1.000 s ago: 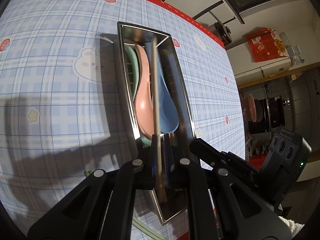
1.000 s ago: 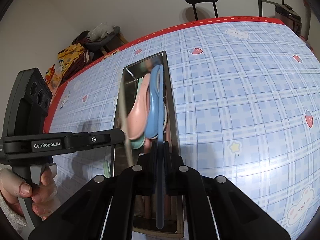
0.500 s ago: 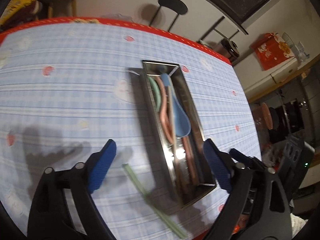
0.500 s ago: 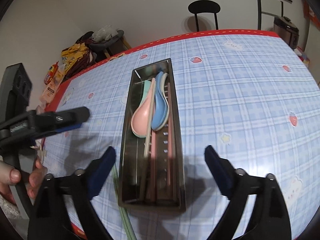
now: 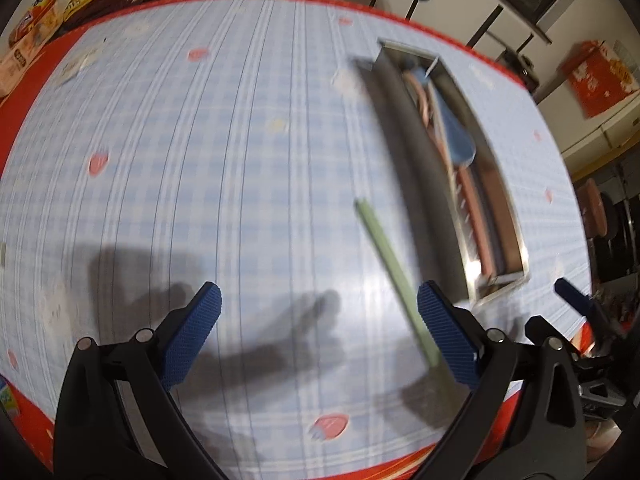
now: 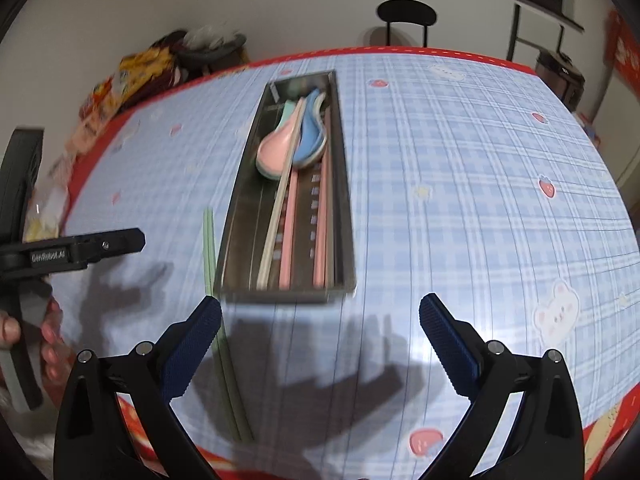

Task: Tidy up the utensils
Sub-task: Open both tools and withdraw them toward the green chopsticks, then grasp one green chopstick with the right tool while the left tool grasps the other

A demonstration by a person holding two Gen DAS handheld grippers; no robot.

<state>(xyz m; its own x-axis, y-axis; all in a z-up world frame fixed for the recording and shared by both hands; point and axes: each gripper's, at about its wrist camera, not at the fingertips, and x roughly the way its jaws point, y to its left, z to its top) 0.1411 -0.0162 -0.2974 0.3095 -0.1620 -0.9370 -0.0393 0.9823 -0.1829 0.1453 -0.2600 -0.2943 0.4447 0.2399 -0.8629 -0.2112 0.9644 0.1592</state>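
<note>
The long stainless-steel utensil tray lies lengthwise on the blue plaid tablecloth with a red border, holding a pink ceramic spoon, a blue ceramic spoon, a cream chopstick and pink chopsticks. A pale green pair of chopsticks lies outside on the cloth, just beside the tray's left wall. The jaws of both the left gripper and the right gripper are opening; nothing sits between the right gripper's, while the green pair crosses by the left gripper's right pad without being pressed. The green pair looks to be the next pick: centre the left gripper over its mid-length, straddle both sticks, close squarely, then lay them parallel in the tray.
</note>
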